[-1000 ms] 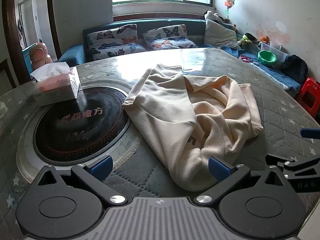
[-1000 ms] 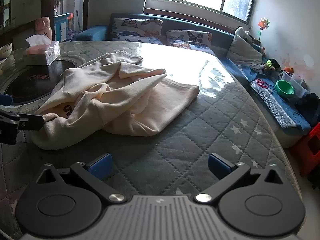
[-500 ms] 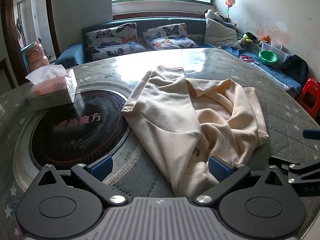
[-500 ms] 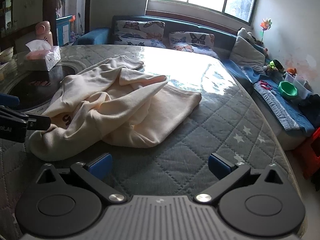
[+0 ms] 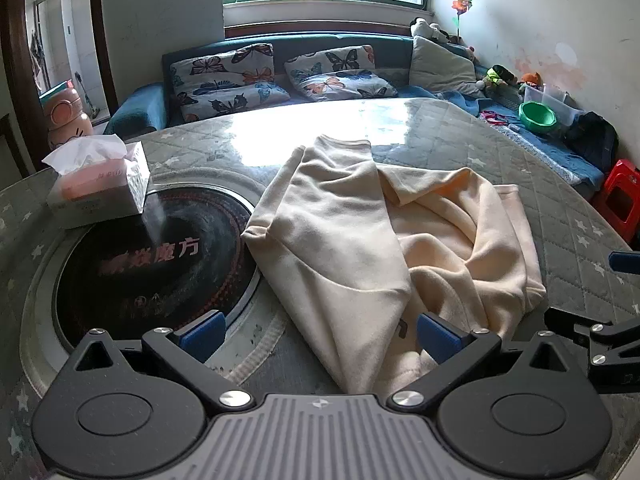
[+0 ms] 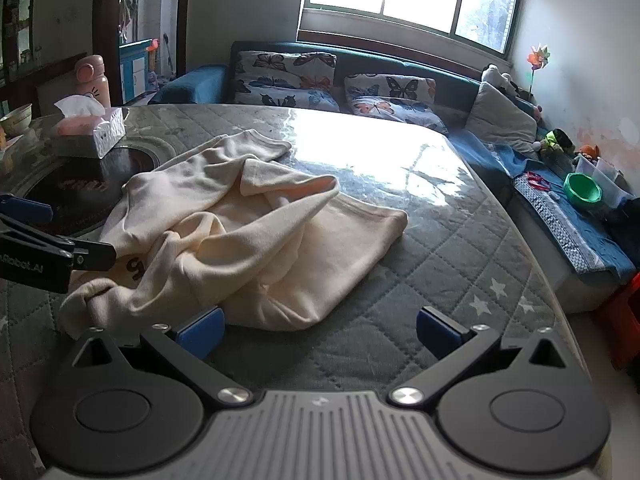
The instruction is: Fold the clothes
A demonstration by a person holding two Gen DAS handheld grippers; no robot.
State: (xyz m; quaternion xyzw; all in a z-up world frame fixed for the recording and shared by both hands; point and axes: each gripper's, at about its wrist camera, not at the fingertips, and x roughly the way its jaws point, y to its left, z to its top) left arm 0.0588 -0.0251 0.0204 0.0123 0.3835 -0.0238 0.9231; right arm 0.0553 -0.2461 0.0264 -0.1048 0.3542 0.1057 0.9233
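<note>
I find the garment [image 5: 372, 248] crumpled on the quilted table [image 5: 568, 208], beside the dark disc [image 5: 152, 256]. My left gripper [image 5: 320, 332] has its jaws wide, with the garment's near end lying between them, ungripped. My right gripper [image 6: 318, 330] is also wide, its left pad at the garment's edge. Only the right view shows a dark printed mark on the cloth and the left gripper's side profile.

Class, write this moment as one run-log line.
task: fold clothes | cream garment: crumpled on table, unfolded | left claw: open, at near hem | right claw: open, empty
</note>
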